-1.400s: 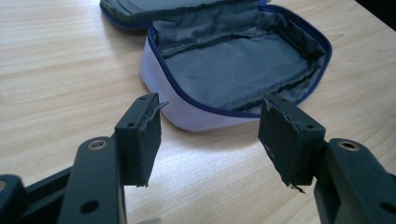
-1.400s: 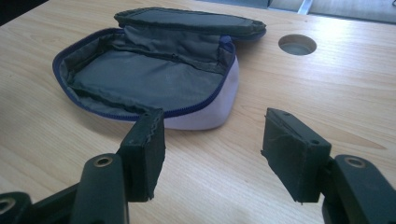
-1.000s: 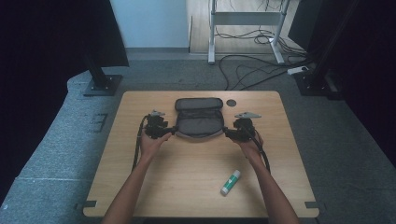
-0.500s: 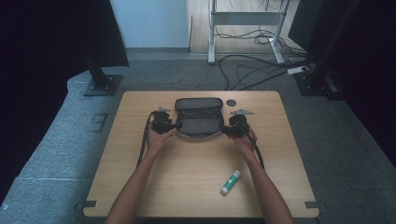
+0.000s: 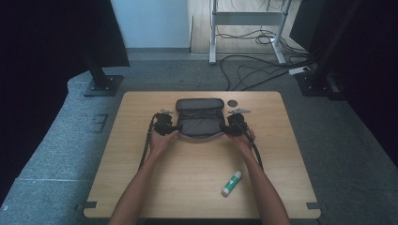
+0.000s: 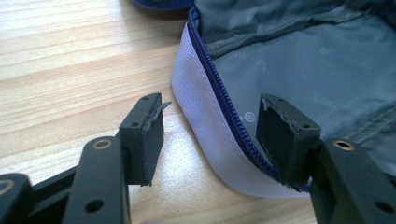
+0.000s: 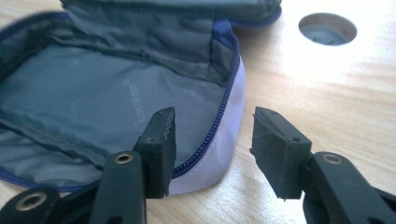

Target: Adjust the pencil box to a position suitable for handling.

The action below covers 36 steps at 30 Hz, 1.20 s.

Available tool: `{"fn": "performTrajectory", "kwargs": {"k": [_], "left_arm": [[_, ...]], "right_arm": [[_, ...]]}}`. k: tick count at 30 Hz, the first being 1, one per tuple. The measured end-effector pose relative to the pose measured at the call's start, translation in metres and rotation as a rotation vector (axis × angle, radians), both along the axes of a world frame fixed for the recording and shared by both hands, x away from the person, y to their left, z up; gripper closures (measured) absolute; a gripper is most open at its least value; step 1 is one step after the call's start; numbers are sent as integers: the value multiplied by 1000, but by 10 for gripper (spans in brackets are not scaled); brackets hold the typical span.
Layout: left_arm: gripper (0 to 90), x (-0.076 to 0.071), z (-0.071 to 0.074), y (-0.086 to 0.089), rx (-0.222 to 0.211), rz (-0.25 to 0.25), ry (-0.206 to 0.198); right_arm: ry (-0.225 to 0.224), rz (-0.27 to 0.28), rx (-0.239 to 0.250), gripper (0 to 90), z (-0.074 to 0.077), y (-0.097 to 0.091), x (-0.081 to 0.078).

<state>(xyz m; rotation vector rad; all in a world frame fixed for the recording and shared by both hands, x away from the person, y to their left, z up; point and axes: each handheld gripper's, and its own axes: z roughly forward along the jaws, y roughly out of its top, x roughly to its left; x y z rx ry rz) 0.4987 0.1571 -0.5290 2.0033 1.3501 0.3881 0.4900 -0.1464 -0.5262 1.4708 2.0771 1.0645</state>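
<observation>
A grey zip pouch [image 5: 200, 121] lies open at the back middle of the wooden table [image 5: 141, 187]. It has a blue zipper and a pale lilac outer wall [image 6: 205, 121]. My left gripper [image 5: 174, 127] is at its left end and stands open: one jaw is outside over the wood, the other inside over the grey lining [image 6: 317, 70], and the rim passes between them untouched [image 6: 212, 135]. My right gripper [image 5: 225, 129] straddles the right end's rim [image 7: 229, 135] the same way. Its jaws have just been closing, but a gap still shows at both pads [image 7: 212, 140].
A green and white glue stick [image 5: 231, 182] lies on the table near the front right, beside the right forearm. A round cable hole [image 5: 233, 102] [image 7: 328, 29] sits just behind the pouch's right end. Cables trail from both grippers along the forearms.
Both hands have moved inward and down toward the pouch, so each gripper now sits over an end of its rim. The pouch and the glue stick have not moved.
</observation>
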Motion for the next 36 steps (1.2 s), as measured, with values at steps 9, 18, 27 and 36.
{"fn": "performTrajectory", "kwargs": {"k": [9,18,27,36], "left_arm": [[481,4,-7,0,-19,8,38],[668,5,-7,-1,-29,19,39],[842,4,-4,0,-16,13,11],[865,-5,18,4,-76,-25,-43]], "right_arm": [[50,14,18,603,-12,3,5],[50,-5,-38,717,-12,6,5],[26,-18,-50,854,-10,8,3],[-42,-20,-21,865,7,3,-6]]}}
